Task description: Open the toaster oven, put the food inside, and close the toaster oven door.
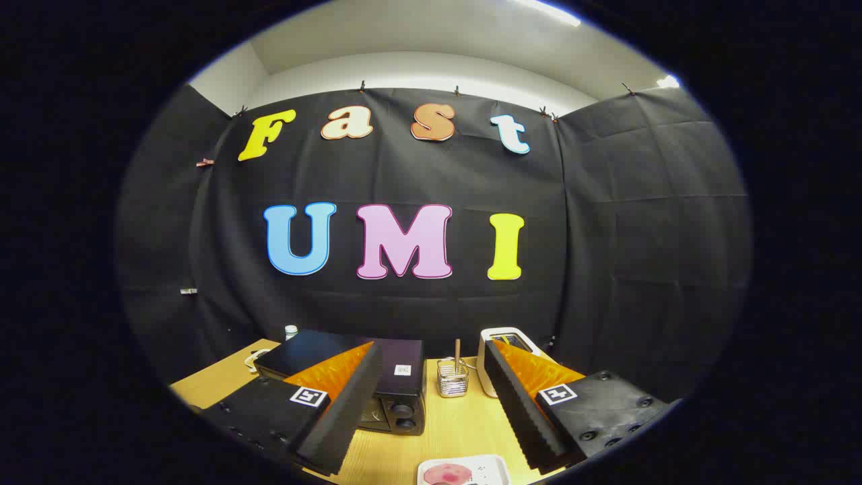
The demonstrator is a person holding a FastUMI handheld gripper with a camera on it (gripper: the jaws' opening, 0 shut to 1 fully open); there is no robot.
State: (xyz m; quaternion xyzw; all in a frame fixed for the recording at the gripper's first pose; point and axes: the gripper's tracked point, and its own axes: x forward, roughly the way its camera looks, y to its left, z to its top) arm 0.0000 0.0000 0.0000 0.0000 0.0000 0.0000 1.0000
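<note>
Over on the left end of the wooden table [444, 431], a small white-capped bottle [291, 331] stands by the far edge, with a pale looped cord [253, 360] lying near it. Next comes the toaster oven [397, 387], a dark box sitting toward the back of the table, its knobs facing forward at its right front corner; the left finger hides much of its front, so I cannot tell how its door stands. Just right of the oven there's a clear glass holder [452, 379] with a thin stick standing upright in it, and right of that a white appliance [502, 343], partly behind the right finger. The gripper [431, 431] hovers above the table with its fingers spread wide apart, nothing held between them. Down at the near edge, between the fingers and a touch right of centre, sits a white tray [495, 463] carrying the pinkish food [448, 474].
</note>
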